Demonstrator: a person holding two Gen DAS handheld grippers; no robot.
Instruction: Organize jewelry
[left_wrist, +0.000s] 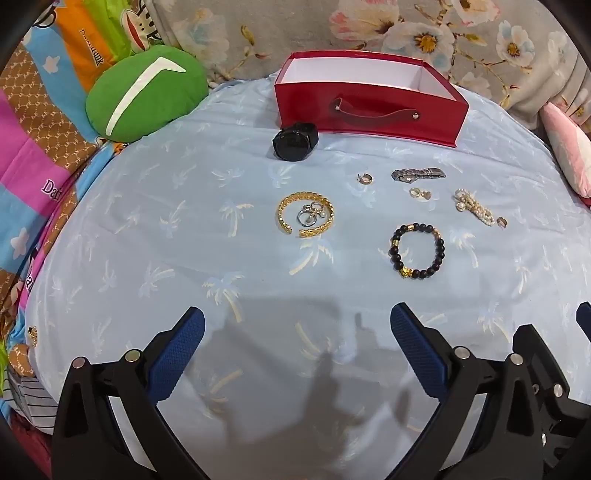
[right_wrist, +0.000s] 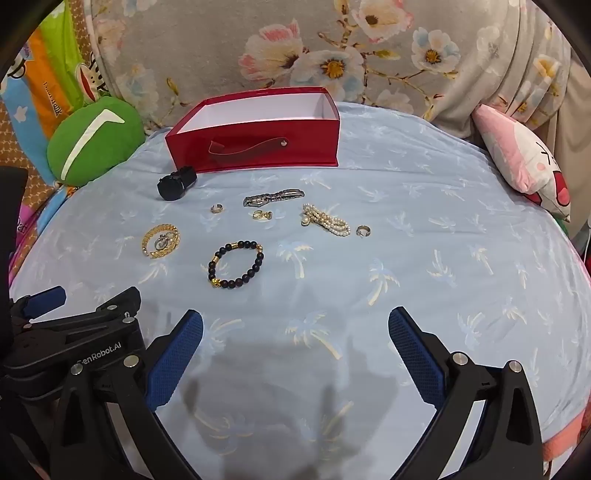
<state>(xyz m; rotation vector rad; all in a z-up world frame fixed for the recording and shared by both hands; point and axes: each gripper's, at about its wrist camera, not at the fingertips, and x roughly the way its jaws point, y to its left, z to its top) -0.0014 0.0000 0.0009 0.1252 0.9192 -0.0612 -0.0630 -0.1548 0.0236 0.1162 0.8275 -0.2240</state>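
Note:
An open red box (left_wrist: 369, 114) (right_wrist: 255, 147) stands at the back of the blue palm-print sheet. Before it lie a black watch (left_wrist: 294, 141) (right_wrist: 176, 182), a gold bangle (left_wrist: 305, 218) (right_wrist: 161, 240) with rings inside it, a black bead bracelet (left_wrist: 416, 250) (right_wrist: 236, 264), a silver bracelet (left_wrist: 417, 174) (right_wrist: 274, 197), a pearl bracelet (left_wrist: 474, 206) (right_wrist: 327, 220) and small rings (left_wrist: 365, 178) (right_wrist: 363, 231). My left gripper (left_wrist: 297, 332) and right gripper (right_wrist: 295, 332) are both open and empty, near the front, apart from all jewelry.
A green round cushion (left_wrist: 144, 92) (right_wrist: 94, 142) lies at the back left. A pink pillow (right_wrist: 524, 158) lies at the right. A floral blanket (right_wrist: 332, 48) runs behind the box. A colourful quilt (left_wrist: 33, 147) borders the left edge.

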